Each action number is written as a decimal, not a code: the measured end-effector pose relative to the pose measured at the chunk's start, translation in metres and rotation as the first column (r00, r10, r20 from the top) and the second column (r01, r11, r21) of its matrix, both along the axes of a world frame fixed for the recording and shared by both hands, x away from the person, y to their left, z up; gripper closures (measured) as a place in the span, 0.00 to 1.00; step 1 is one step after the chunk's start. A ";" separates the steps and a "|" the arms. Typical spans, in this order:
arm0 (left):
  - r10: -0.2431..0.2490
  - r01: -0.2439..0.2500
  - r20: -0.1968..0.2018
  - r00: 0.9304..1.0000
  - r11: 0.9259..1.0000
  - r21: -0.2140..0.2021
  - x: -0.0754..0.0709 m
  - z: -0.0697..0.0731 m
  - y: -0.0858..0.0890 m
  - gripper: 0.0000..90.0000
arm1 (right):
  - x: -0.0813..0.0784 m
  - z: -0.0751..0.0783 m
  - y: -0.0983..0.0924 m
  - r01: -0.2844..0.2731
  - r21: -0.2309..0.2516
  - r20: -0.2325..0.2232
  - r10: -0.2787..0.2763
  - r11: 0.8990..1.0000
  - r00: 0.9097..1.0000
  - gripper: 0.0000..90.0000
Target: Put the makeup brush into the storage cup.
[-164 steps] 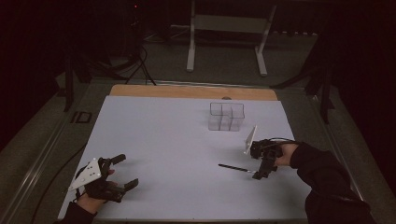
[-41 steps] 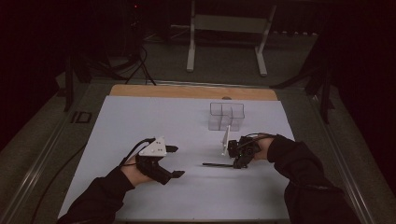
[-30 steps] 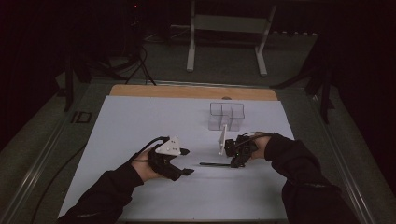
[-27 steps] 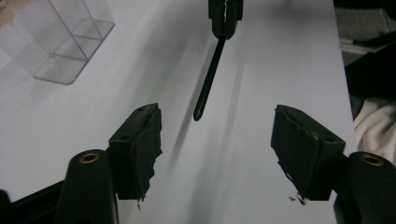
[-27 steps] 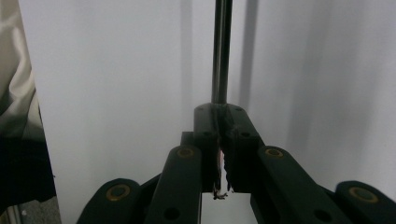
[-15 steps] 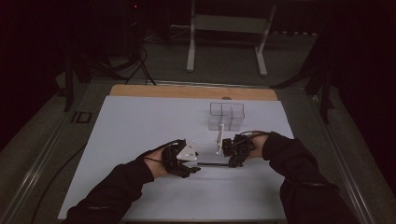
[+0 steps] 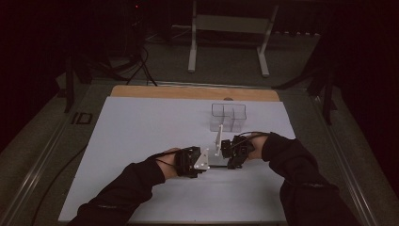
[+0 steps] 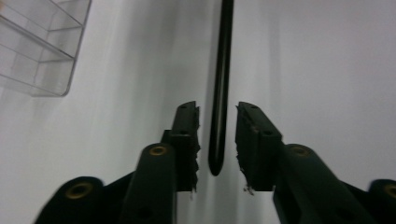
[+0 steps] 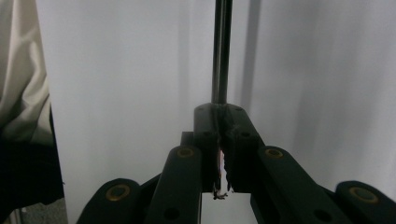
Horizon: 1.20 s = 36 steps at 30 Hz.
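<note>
A thin black rod (image 7: 217, 166) lies level just over the white mat, between my two hands. My right gripper (image 7: 233, 162) is shut on its right end; in the right gripper view the pads (image 9: 219, 121) pinch the rod (image 9: 222, 51), which runs straight away from them. My left gripper (image 7: 200, 162) has come up to the other end. In the left gripper view the rod's rounded tip (image 8: 219, 116) sits between the jaws (image 8: 217, 140), with a narrow gap on each side. These jaws have just been closing, and the pads are not pressing on the rod.
A clear plastic organizer with compartments (image 7: 228, 117) stands behind the hands, and its corner (image 8: 37, 46) appears in the left gripper view. The white mat (image 7: 141, 141) covers the table, with a wooden strip (image 7: 188, 92) along its far edge. Cables lie at the far left.
My left hand has travelled right across the mat to the rod's free end, and its jaws have narrowed around the tip. The right hand has kept its grip and stayed put.
</note>
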<state>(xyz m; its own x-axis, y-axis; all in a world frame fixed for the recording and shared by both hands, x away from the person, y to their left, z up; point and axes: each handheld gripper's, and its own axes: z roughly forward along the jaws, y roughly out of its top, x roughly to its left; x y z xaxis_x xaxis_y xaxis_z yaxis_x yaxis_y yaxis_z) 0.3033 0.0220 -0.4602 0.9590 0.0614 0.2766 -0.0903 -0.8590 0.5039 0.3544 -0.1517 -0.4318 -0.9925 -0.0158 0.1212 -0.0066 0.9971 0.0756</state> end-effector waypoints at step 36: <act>0.038 -0.039 0.033 0.999 0.998 0.043 -0.006 -0.006 0.014 0.94 | -0.002 0.001 -0.016 0.116 0.121 0.065 -0.125 0.986 0.990 0.36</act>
<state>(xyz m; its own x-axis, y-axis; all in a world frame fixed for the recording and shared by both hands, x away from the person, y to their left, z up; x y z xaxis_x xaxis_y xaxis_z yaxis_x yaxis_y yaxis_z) 0.2972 0.0359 -0.4660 0.9468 0.0853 0.3102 -0.0721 -0.8834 0.4630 0.3527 -0.1678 -0.4304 -0.9941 0.0947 0.0532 0.1034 0.9753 0.1953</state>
